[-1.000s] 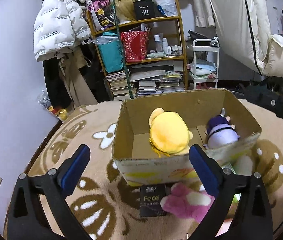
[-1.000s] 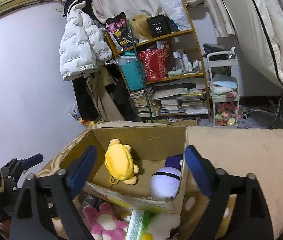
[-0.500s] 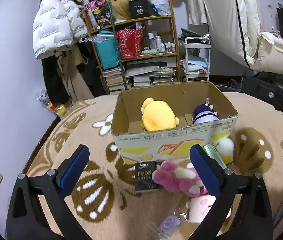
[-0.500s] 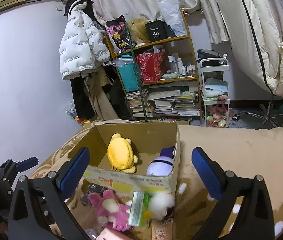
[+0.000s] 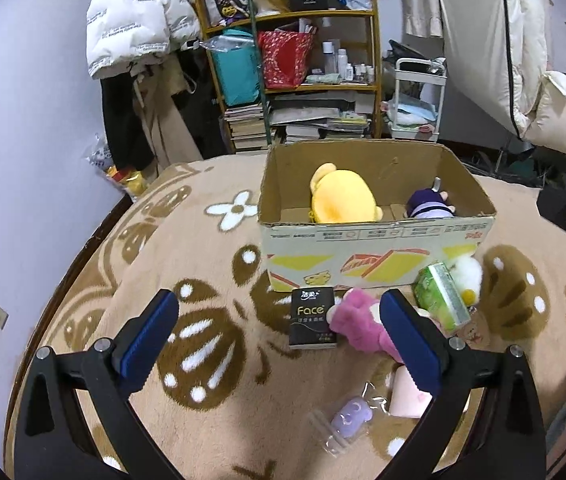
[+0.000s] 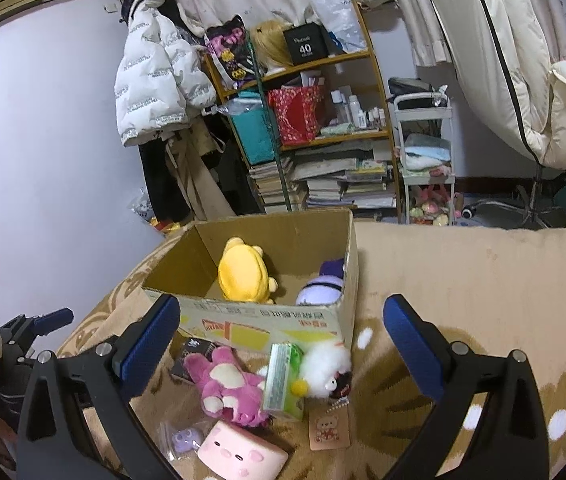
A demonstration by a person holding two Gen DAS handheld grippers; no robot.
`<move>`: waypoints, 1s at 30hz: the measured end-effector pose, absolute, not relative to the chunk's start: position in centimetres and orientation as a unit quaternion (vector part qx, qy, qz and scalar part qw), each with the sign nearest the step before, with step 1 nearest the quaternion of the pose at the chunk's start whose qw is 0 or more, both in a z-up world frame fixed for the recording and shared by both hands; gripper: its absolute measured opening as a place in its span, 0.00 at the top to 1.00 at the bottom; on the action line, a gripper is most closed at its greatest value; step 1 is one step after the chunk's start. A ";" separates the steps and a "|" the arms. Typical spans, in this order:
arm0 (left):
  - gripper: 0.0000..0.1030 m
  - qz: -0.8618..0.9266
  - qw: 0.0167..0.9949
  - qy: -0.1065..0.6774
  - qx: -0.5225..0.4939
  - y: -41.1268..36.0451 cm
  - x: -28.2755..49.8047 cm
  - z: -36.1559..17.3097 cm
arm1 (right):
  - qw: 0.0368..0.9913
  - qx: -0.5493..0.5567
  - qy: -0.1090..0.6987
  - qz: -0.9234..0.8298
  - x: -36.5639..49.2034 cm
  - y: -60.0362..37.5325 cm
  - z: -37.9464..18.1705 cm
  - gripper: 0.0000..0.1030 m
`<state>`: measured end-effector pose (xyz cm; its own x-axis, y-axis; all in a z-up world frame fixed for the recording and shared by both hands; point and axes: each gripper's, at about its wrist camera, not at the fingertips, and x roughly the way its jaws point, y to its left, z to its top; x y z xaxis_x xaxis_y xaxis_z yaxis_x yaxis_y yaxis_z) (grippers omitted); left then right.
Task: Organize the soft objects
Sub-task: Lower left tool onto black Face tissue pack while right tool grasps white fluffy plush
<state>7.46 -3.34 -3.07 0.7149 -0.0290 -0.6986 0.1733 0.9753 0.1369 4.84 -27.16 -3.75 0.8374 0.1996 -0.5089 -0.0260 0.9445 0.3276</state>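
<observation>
So here's where I'm at with the soft-stuff sort. The cardboard box point(image 6: 267, 320) is my landmark: a yellow plush point(image 6: 245, 276) and a purple-and-white plush point(image 6: 321, 290) are already lying inside it, and everything left sits on the patterned rug point(image 5: 211, 340) right in front of its printed near wall.

The one I'd go for is the pink plush bear point(image 6: 225, 380). It lies just off the box's front wall, long axis running diagonally away from the box, head end toward the black "Face" tissue pack point(image 5: 312, 317), feet toward the pink pig squishy point(image 6: 241, 454). A green tissue pack point(image 6: 283, 376) leans against its side, touching it, with the white fluffy plush point(image 6: 325, 364) beyond that.

From the right gripper point(image 6: 283, 336) the bear is low and a bit left of centre, between the fingers' line. From the left gripper point(image 5: 279, 332) it's tucked behind the right-hand finger. My call is that the right hand is better lined up.

Both tongs are spread wide and empty, the right's jaws have just finished opening, nothing between them. Both point down at the rug, hovering short of the pile.
</observation>
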 end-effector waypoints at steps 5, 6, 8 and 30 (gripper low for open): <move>0.03 -0.054 0.915 0.390 0.084 -3.0 8.5 -3.9 | 0.939 0.166 0.296 0.052 5.8 -27.6 -4.9 0.00; 0.03 -0.053 0.914 0.394 0.083 -2.9 8.7 -4.2 | 0.938 0.169 0.299 0.050 6.0 -27.7 -5.1 0.00; 0.03 -0.046 0.912 0.399 0.079 -2.7 9.3 -4.8 | 0.935 0.173 0.305 0.047 6.4 -27.9 -5.6 0.00; 0.03 -0.017 0.868 0.491 0.068 -2.5 14.4 -10.6 | 0.897 0.205 0.392 0.020 10.1 -29.0 -11.0 0.08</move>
<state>14.37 -2.48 -10.60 0.5170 0.0372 -0.8552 0.0963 0.9902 0.1013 10.12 -29.02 -10.99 0.6913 0.1970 -0.6953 0.1240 0.9155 0.3827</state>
